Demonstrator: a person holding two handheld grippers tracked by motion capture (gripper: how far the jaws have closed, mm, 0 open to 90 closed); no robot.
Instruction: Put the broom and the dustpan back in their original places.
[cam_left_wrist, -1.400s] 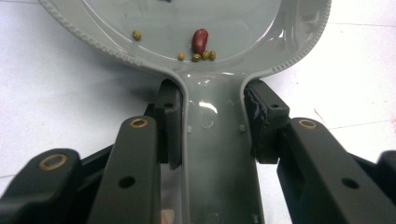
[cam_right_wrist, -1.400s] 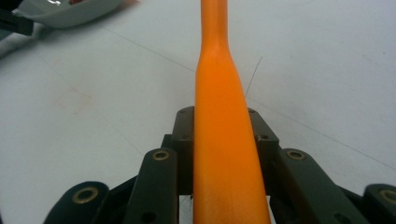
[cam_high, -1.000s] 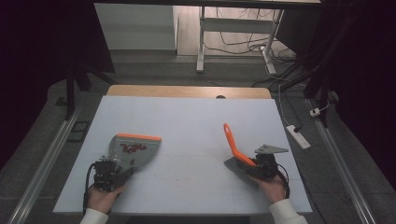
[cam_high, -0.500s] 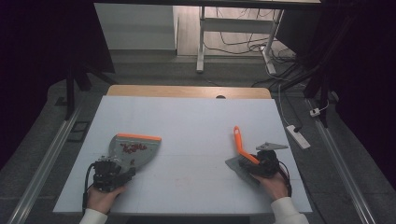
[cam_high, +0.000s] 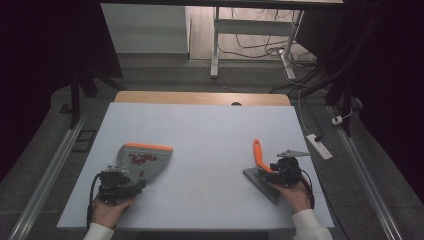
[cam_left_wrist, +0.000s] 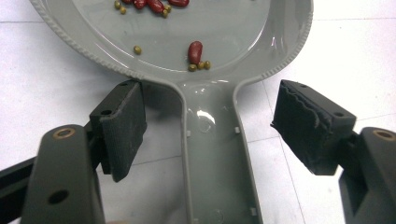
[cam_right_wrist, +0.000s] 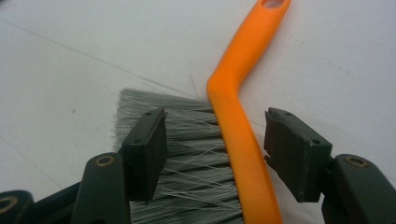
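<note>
A: so where's the dustpan (cam_high: 142, 161) at?
B: near the table's (cam_high: 210, 125) left front corner, beans (cam_left_wrist: 195, 51) in it. left gripper (cam_left_wrist: 208, 128) has just been opening, handle between the jaws but pads clear of it
A: and the brush (cam_high: 261, 167)?
B: lying flat by the right front corner. right gripper (cam_right_wrist: 215, 154) just opened wide too, straddling the orange handle without touching

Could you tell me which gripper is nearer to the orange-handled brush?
The right gripper: its open jaws stand on either side of the brush. The left gripper is across the table at the dustpan, jaws open around its handle.
</note>
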